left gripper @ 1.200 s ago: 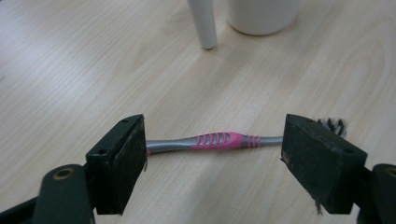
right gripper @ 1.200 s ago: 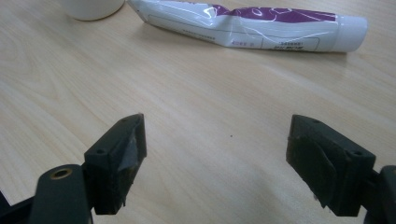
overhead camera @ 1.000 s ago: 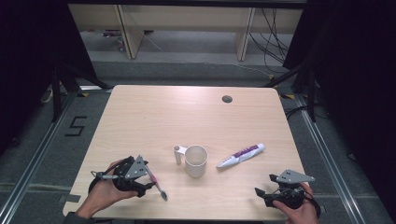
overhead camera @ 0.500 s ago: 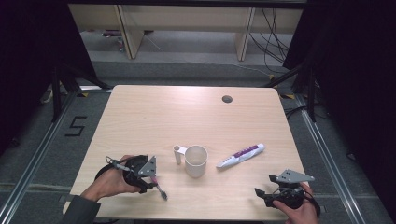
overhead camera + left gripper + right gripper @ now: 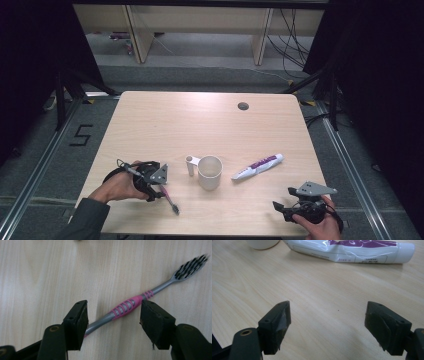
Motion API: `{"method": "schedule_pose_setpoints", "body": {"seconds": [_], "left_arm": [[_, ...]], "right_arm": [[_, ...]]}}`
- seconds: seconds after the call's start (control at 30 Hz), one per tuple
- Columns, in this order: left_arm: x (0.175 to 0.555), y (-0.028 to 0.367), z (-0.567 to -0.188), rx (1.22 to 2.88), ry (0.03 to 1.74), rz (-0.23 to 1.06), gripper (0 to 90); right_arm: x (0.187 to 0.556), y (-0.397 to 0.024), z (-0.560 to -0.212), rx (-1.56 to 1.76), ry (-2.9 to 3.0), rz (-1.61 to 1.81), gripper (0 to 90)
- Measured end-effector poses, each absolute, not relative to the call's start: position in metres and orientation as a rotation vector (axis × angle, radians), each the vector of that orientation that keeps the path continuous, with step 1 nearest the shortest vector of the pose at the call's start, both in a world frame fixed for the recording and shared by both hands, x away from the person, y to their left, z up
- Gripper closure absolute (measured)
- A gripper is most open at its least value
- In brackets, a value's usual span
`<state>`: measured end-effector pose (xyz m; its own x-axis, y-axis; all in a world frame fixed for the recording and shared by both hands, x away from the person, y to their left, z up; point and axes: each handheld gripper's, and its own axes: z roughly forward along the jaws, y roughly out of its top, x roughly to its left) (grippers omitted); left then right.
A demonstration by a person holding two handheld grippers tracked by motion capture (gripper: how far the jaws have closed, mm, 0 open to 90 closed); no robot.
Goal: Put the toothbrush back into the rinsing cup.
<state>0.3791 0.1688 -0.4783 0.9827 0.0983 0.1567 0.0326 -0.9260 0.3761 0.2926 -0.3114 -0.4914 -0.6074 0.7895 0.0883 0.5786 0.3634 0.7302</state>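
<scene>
Left hand-held gripper closing – jaws astride toothbrush, not yet gripping, right hand-held gripper released

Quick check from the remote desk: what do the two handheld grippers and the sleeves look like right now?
Both grippers are black. The left gripper and right gripper each carry a grey three-cornered plate on top. Their jaws are blocky black pads with worn edges, with a brass-coloured rivet on the arm below. A thin cable loops from the left one. A dark grey-green sleeve covers the left forearm.

"5" taped on floor, tube print unreadable
</scene>
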Motion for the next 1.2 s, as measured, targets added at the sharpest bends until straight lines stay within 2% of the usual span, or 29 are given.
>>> {"method": "schedule_pose_setpoints", "body": {"seconds": [0.27,0.3,0.4,0.43,0.83,1.2], "left_arm": [[0.388,0.169,-0.484,2.788,0.095,0.172,42.4],[0.390,0.169,-0.485,2.792,0.148,0.130,46.5],[0.390,0.170,-0.485,2.795,0.166,0.113,48.4],[0.389,0.170,-0.485,2.805,0.175,0.094,53.4],[0.381,0.172,-0.483,2.839,0.170,0.071,74.2],[0.378,0.170,-0.481,2.872,0.240,0.067,79.1]], "right_arm": [[0.292,-0.311,-0.491,1.241,2.352,1.101,22.0],[0.293,-0.312,-0.492,1.227,2.349,1.101,22.1],[0.293,-0.311,-0.491,1.233,2.351,1.103,22.3],[0.293,-0.311,-0.492,1.230,2.351,1.104,22.3],[0.293,-0.311,-0.492,1.220,2.349,1.095,22.7],[0.293,-0.311,-0.492,1.221,2.351,1.095,23.0]]}}
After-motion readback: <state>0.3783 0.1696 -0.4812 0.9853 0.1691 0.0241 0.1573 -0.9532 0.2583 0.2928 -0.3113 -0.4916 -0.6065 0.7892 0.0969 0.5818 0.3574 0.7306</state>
